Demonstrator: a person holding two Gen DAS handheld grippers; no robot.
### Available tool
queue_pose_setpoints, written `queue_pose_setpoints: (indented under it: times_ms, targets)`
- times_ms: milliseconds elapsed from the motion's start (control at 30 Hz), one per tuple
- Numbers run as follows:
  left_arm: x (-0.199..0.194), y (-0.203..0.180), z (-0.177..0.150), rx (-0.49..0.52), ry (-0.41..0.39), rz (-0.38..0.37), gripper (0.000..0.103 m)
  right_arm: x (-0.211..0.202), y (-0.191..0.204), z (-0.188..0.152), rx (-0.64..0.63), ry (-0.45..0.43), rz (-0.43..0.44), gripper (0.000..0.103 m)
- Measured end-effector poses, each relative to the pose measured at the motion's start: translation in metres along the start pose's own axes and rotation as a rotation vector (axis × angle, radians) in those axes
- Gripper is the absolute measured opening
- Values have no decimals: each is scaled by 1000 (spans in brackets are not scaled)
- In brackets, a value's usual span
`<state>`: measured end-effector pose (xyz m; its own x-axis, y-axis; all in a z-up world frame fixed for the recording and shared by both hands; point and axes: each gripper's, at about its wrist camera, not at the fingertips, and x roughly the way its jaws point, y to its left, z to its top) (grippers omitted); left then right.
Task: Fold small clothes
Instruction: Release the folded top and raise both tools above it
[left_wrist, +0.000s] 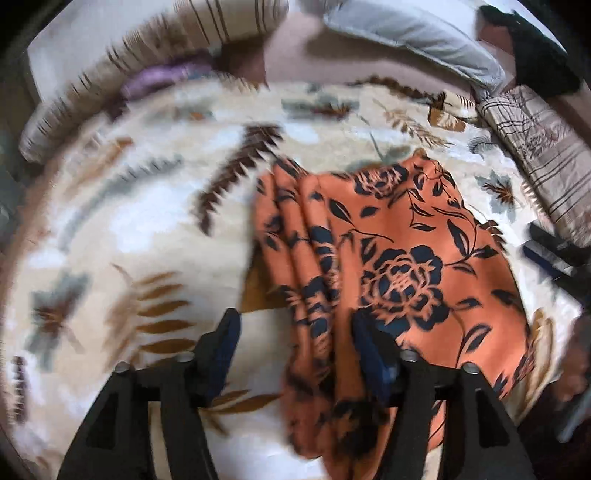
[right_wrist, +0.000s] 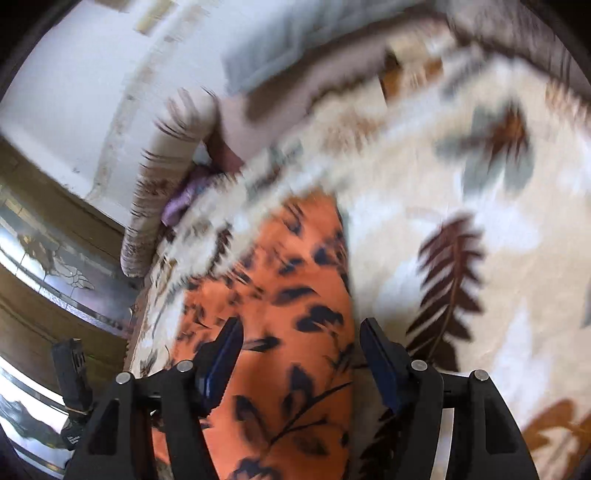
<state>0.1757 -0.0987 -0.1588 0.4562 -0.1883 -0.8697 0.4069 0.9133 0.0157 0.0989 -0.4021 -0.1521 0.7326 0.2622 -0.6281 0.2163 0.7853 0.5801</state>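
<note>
An orange garment with dark blue flowers (left_wrist: 399, 266) lies bunched on a cream leaf-patterned blanket (left_wrist: 155, 206). My left gripper (left_wrist: 295, 328) is open, its jaws wide apart over the garment's folded left edge, with cloth between them. In the right wrist view the same orange garment (right_wrist: 288, 295) lies on the blanket (right_wrist: 498, 206). My right gripper (right_wrist: 301, 339) is open above it, jaws wide apart, holding nothing. Both views are blurred by motion.
Striped pillows (left_wrist: 92, 92) and a grey pillow (left_wrist: 417, 37) lie at the bed's far side. A purple cloth (left_wrist: 159, 79) sits by the pillows. A patterned folded blanket (left_wrist: 543, 155) lies at right. The bed's edge, a wall and a dark cabinet (right_wrist: 55, 258) show at left.
</note>
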Motion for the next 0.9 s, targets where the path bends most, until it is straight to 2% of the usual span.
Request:
queue_pose_setpoints:
  times_ms: [33, 100, 133, 167, 200, 233, 300, 333, 400, 467, 533, 633, 667, 733, 833, 900]
  targets:
    - [-3, -2, -6, 24, -15, 38, 72, -10, 14, -4, -54, -16, 8, 69]
    - [-4, -6, -20, 54, -16, 86, 72, -16, 38, -18, -132, 1, 1, 61]
    - [-1, -5, -26, 52, -11, 107, 72, -12, 46, -29, -172, 37, -23, 45]
    - [2, -4, -31, 51, -4, 128, 73, -4, 47, -39, -194, 86, -46, 36]
    - [9, -4, -35, 50, 12, 140, 73, 14, 47, -53, -199, 164, -79, 36]
    - [15, -2, -38, 37, 37, 129, 73, 22, 43, -63, -207, 182, -112, 37]
    - [4, 3, -37, -6, 35, 116, 73, 19, 44, -66, -239, 154, -138, 37]
    - [-8, 4, -36, -4, 13, 113, 73, 12, 49, -62, -225, 155, -144, 37]
    - [-40, 0, -37, 30, -82, 134, 73, -8, 55, -56, -194, 144, -86, 36]
    - [-69, -5, -38, 42, -160, 164, 74, -35, 68, -55, -228, 82, -71, 39]
    - [-99, -7, -38, 28, -232, 162, 79, -67, 82, -54, -280, 6, -94, 39]
    - [-144, -14, -39, 5, -333, 174, 89, -103, 99, -55, -298, -61, -82, 40]
    - [-152, -16, -37, 3, -357, 180, 92, -115, 104, -56, -302, -83, -88, 55]
    - [-176, -22, -38, 7, -410, 198, 92, -139, 115, -62, -314, -147, -98, 70]
    - [-205, -30, -41, 12, -460, 181, 94, -158, 129, -66, -339, -193, -120, 70]
    - [-221, -33, -42, -12, -484, 168, 99, -168, 133, -70, -345, -210, -153, 70]
